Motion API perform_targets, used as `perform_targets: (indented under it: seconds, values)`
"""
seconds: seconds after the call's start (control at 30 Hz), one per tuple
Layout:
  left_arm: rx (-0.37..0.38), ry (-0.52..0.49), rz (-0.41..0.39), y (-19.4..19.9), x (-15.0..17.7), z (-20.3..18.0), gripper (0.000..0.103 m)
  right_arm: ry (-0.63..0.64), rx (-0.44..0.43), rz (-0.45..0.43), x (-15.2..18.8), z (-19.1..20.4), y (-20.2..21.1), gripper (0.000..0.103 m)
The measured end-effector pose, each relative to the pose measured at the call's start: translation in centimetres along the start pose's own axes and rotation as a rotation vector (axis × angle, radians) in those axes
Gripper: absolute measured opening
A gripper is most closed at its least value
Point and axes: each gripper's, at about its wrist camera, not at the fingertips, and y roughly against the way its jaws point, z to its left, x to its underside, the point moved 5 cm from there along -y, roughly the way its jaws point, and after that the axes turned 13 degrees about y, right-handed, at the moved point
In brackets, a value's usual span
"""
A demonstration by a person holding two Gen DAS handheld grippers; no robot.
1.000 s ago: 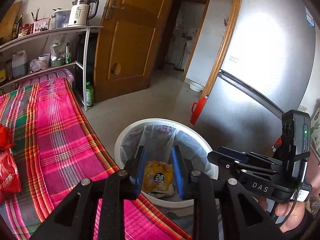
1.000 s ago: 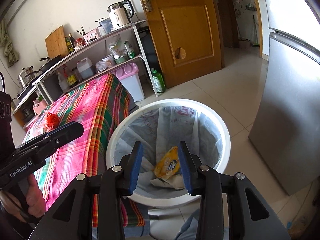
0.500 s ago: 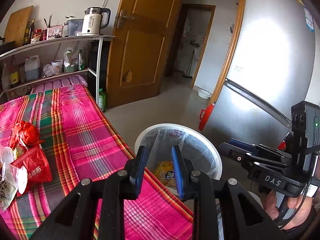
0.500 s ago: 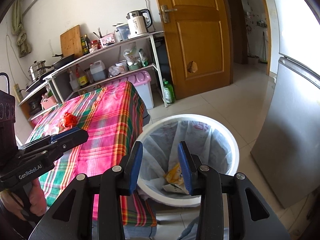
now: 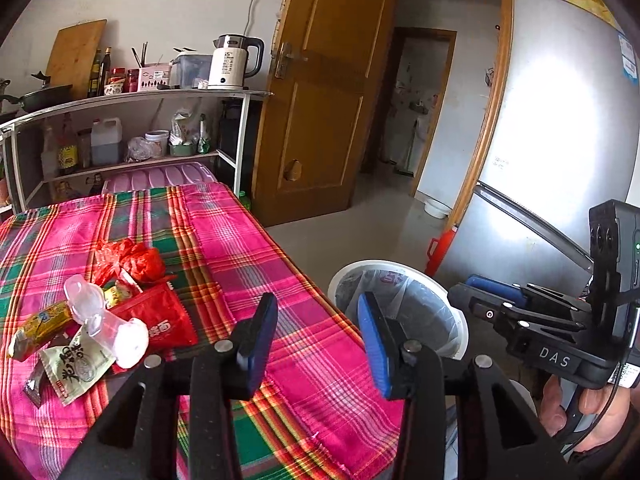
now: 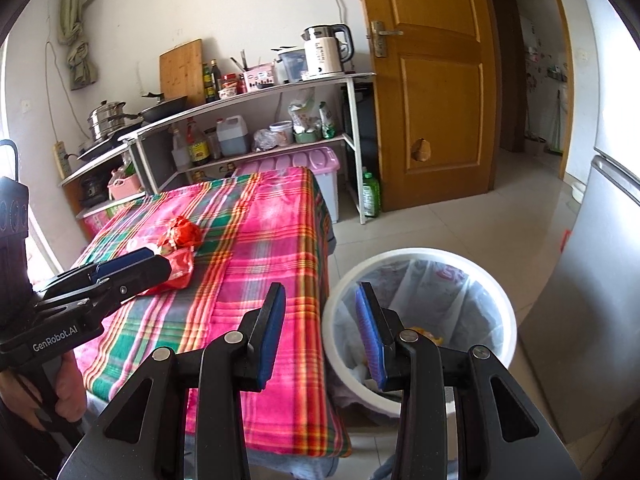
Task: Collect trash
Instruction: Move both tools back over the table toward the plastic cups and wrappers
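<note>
A white trash bin [image 5: 456,308] with a clear liner stands on the floor at the table's right end; it also shows in the right wrist view [image 6: 500,300] with a yellow wrapper [image 6: 428,334] inside. A pile of trash lies on the plaid tablecloth [image 5: 248,248]: a crumpled red bag [image 5: 140,260], a red packet [image 5: 160,316], a clear plastic cup [image 5: 120,332] and paper wrappers [image 5: 76,364]. My left gripper [image 5: 316,340] is open and empty above the table's near right part. My right gripper [image 6: 320,336] is open and empty over the gap between table edge and bin.
A metal shelf [image 6: 256,92] with a kettle, bottles and pans stands against the far wall. A wooden door [image 6: 432,80] and a silver fridge [image 5: 560,140] flank the tiled floor. A pink storage box [image 6: 304,160] sits behind the table.
Both grippers have swung left, away from above the bin and towards the table. The trash pile has come into the left wrist view. Both stay open and empty.
</note>
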Motion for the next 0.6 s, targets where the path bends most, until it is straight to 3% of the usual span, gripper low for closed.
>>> perform_targets:
  seconds: [0.6]
  values:
    - [-0.125, 0.067, -0.045, 4.0, 0.8, 6.7, 0.045, 0.077, -0.115, -0.002, -1.3, 5.7, -1.7, 0.039]
